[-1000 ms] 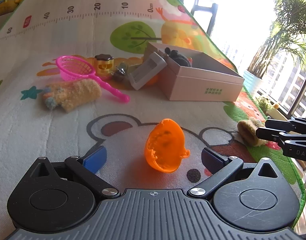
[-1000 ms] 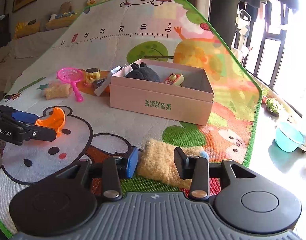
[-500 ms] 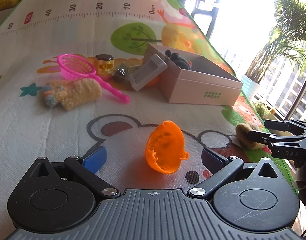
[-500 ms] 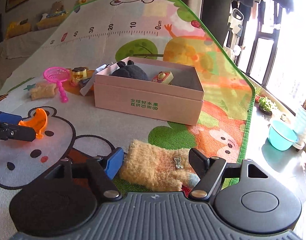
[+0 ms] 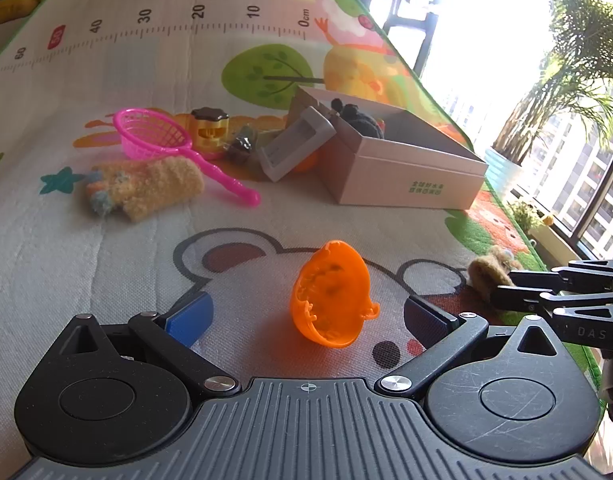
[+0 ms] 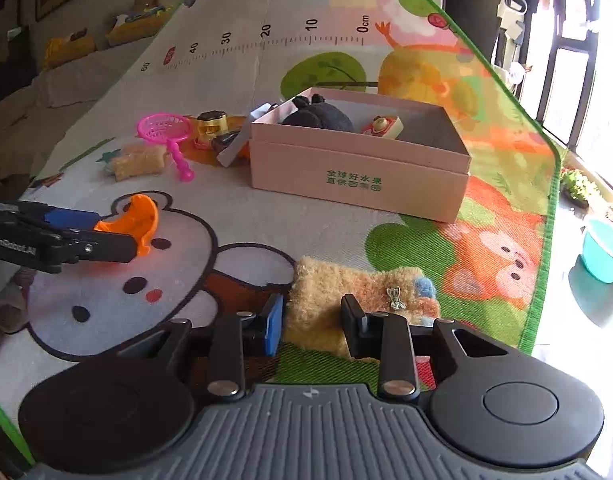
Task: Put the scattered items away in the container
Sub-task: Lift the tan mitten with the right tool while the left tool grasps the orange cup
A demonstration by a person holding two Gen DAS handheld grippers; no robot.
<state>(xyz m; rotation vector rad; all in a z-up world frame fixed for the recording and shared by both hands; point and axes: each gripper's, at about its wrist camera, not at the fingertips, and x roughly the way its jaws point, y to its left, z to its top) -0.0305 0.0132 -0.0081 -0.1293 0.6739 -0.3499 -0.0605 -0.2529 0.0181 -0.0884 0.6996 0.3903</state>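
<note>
Since the earlier frame the right gripper [image 6: 312, 322] jaws have just been closing and are now pinched on the near end of the fuzzy tan glove [image 6: 346, 300], lying near the pink box [image 6: 358, 184]. The left gripper [image 5: 306, 316] is unmoved, held wide around the orange shell [image 5: 330, 296].

Net [image 5: 152, 136] and glove [image 5: 146, 188] lie left of the box [image 5: 402, 176].

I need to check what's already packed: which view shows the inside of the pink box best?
The right wrist view: it looks down into the pink box, showing a black plush and a small toy camera. The left wrist view shows mostly its outer walls and the plush top.
</note>
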